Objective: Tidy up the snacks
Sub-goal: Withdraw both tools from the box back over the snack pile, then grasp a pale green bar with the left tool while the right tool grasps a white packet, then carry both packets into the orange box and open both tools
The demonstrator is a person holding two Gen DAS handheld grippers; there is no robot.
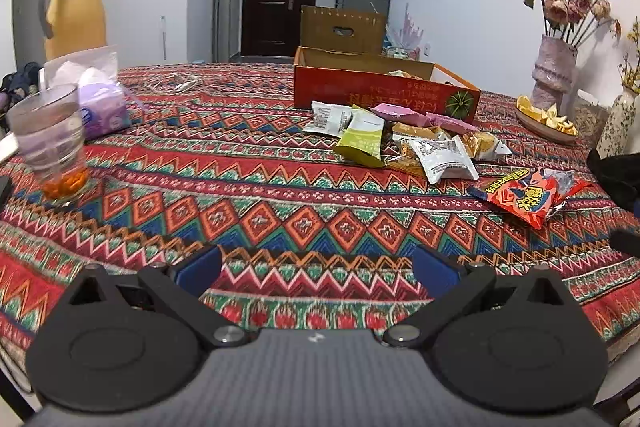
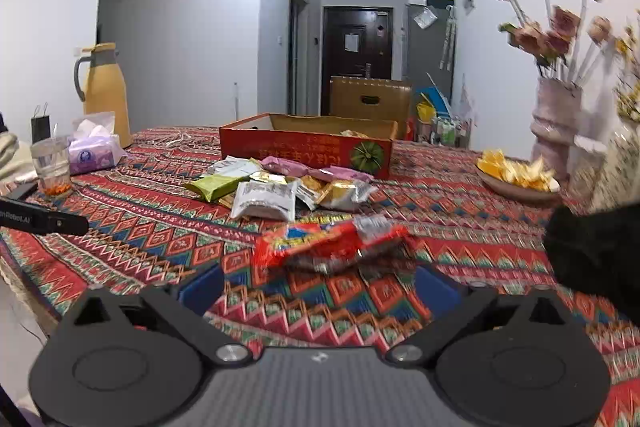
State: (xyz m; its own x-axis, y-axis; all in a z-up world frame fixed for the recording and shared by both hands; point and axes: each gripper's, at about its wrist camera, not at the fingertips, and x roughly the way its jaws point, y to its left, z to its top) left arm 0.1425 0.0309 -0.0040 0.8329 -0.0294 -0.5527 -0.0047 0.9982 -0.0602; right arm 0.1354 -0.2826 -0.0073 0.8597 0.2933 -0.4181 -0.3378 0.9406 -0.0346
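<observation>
The left gripper (image 1: 316, 273) is held low over the patterned tablecloth (image 1: 224, 195), its blue pads spread wide with only cloth seen between them. Ahead of it and to its right, a heap of snack packets (image 1: 404, 139) is piled against the near wall of the red cardboard box (image 1: 384, 95). A red snack packet (image 1: 524, 197) is seen apart from the heap, further right and nearer the gripper. Off to the left, a glass (image 1: 52, 143) and a tissue pack (image 1: 104, 103) are placed.

The right gripper (image 2: 320, 283) is likewise spread open, nothing pinched. The red snack packet (image 2: 328, 241) is found just ahead of its fingertips, lying on the cloth, blurred. Beyond it the heap (image 2: 276, 187) and the box (image 2: 308, 147) are lined up. A dish of orange slices (image 2: 516, 173) is set far to the right.
</observation>
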